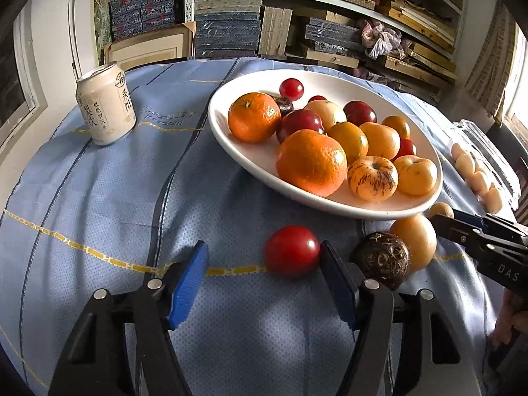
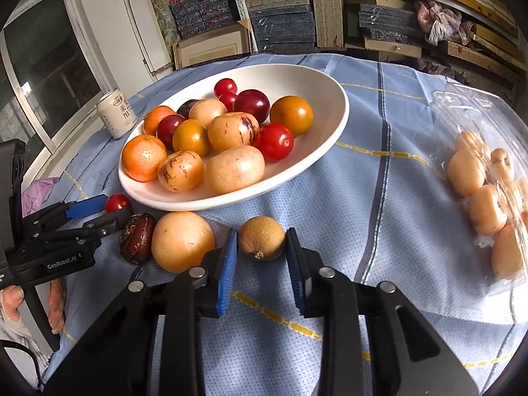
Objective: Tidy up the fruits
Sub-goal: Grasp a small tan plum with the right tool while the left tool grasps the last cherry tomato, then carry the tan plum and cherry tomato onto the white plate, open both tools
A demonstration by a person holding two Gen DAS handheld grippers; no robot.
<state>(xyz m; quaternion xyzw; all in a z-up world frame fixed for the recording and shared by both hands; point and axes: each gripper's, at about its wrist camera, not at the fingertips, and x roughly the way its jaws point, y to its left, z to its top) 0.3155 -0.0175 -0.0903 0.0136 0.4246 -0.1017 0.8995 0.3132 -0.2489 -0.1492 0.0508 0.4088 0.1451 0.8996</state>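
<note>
A red cherry tomato (image 1: 292, 250) lies on the blue cloth between the blue pads of my left gripper (image 1: 264, 254). The right pad is against it, the left pad stands well clear, so this gripper is open. My right gripper (image 2: 261, 236) is shut on a small brown round fruit (image 2: 261, 242) that rests on the cloth. A white oval plate (image 1: 330, 82) (image 2: 297, 79) behind them holds several oranges, plums, tomatoes and speckled yellow fruits. A dark wrinkled fruit (image 2: 137, 237) and a tan round fruit (image 2: 183, 241) sit on the cloth between the two grippers.
A pale drink can (image 1: 105, 105) stands at the far left of the table. A clear plastic box (image 2: 478, 181) of pale yellow fruits lies on the right. Shelves packed with boxes fill the background. A person's hand shows at the left edge of the right wrist view.
</note>
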